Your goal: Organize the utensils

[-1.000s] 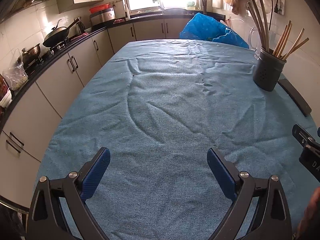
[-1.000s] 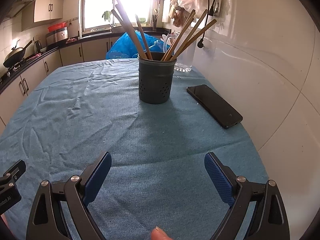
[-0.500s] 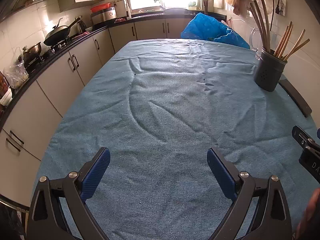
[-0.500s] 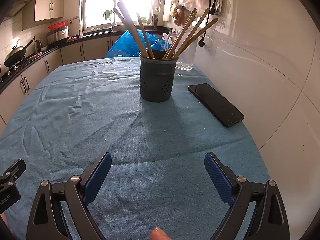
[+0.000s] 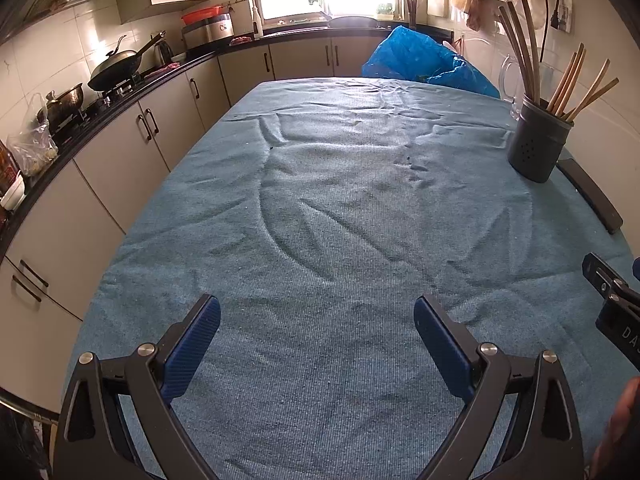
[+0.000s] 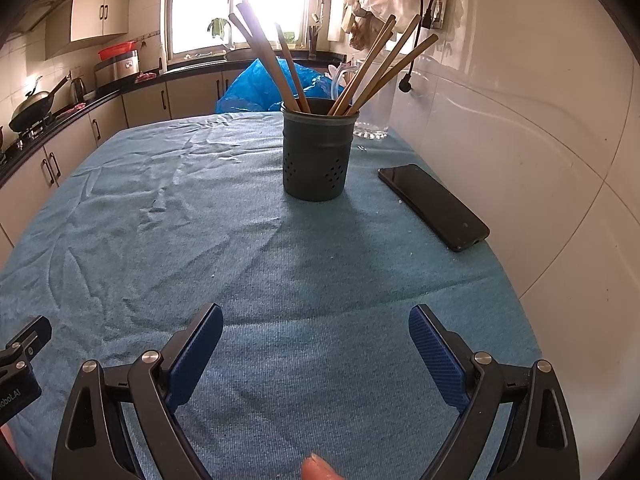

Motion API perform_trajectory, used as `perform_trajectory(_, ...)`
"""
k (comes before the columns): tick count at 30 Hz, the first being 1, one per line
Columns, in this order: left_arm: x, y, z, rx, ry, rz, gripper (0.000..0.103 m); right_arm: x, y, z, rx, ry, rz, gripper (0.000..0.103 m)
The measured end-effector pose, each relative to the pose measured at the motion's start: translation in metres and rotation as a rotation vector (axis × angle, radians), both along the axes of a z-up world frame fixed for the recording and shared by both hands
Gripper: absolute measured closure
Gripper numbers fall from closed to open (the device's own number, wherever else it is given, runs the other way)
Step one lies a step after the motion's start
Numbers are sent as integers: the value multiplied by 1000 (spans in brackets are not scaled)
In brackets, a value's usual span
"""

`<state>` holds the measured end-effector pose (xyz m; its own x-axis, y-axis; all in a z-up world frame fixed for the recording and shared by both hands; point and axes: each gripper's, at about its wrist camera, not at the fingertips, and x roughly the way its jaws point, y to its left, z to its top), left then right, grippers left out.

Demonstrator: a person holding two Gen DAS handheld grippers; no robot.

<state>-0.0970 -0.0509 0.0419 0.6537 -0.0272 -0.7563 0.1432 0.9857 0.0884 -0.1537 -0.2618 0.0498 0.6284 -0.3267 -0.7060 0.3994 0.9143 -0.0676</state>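
A dark grey perforated utensil holder (image 6: pixel 318 152) stands upright on the blue cloth, with several wooden chopsticks (image 6: pixel 372 68) leaning out of it. It also shows in the left wrist view (image 5: pixel 538 148) at the far right. My right gripper (image 6: pixel 316 322) is open and empty, low over the cloth, well short of the holder. My left gripper (image 5: pixel 318 316) is open and empty over the near middle of the cloth. Part of the right gripper's body (image 5: pixel 616 304) shows at the left view's right edge.
A black phone (image 6: pixel 434 206) lies right of the holder near the tiled wall (image 6: pixel 520 140). A glass jug (image 6: pixel 374 116) and a blue plastic bag (image 5: pixel 424 62) sit at the table's far end. Kitchen counters with a wok (image 5: pixel 116 70) run along the left.
Both grippers have drawn back slightly from the holder; it looks a little smaller and farther. Both stay open.
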Motion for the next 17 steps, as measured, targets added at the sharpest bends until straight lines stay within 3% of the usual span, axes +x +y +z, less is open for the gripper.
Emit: perform_trajectory(17,2,8,3,13,-32,45,6,-2,-1,-1,15,3,11,7)
